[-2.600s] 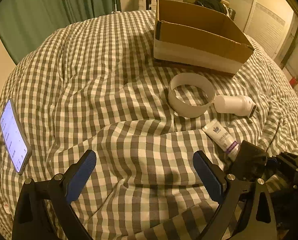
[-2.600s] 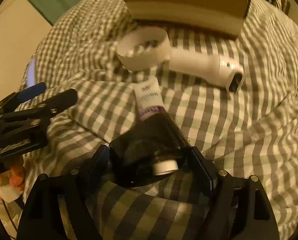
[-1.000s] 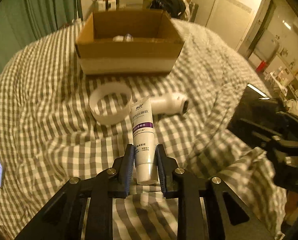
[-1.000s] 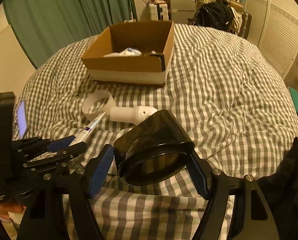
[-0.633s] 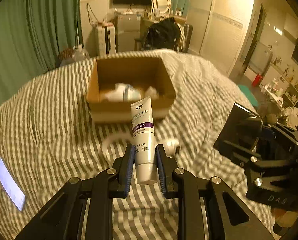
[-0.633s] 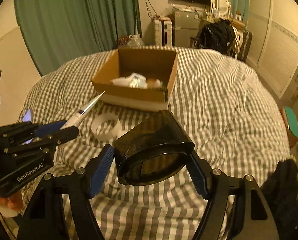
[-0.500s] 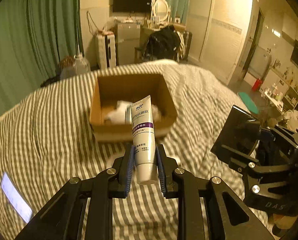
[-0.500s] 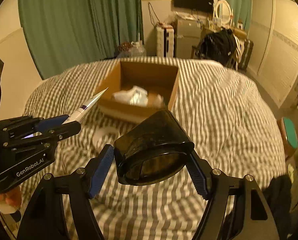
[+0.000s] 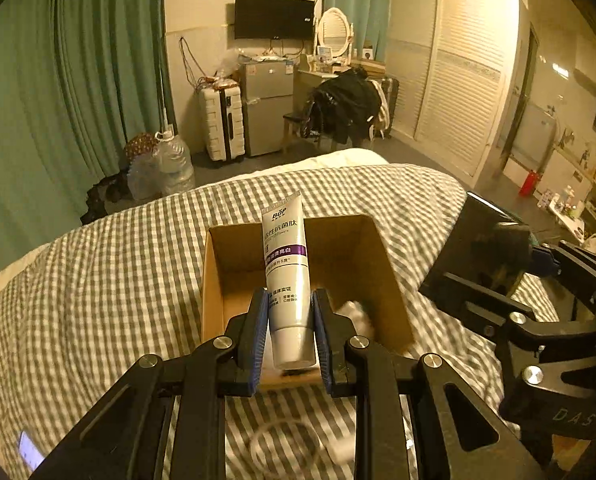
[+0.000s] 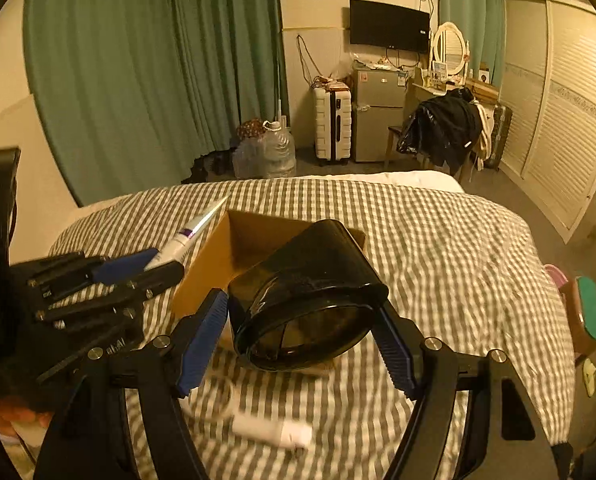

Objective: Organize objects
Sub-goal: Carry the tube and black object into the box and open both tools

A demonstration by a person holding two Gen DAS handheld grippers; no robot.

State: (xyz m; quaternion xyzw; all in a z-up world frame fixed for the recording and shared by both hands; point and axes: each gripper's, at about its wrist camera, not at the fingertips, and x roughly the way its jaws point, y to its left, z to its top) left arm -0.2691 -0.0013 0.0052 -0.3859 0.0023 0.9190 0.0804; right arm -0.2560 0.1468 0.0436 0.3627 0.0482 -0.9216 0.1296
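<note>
Both my grippers rose from the bed, left [image 9: 288,330] clamped on the tube [image 9: 287,276], right [image 10: 300,332] on the cup [image 10: 304,292], and the box [image 9: 218,280] now lies just ahead below, tube pointing over it.

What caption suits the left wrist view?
Left gripper carries a toothpaste tube above the cardboard box.

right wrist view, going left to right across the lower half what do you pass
left gripper holding the toothpaste tube → cardboard box → black container in the right gripper → bare checked bedcover
</note>
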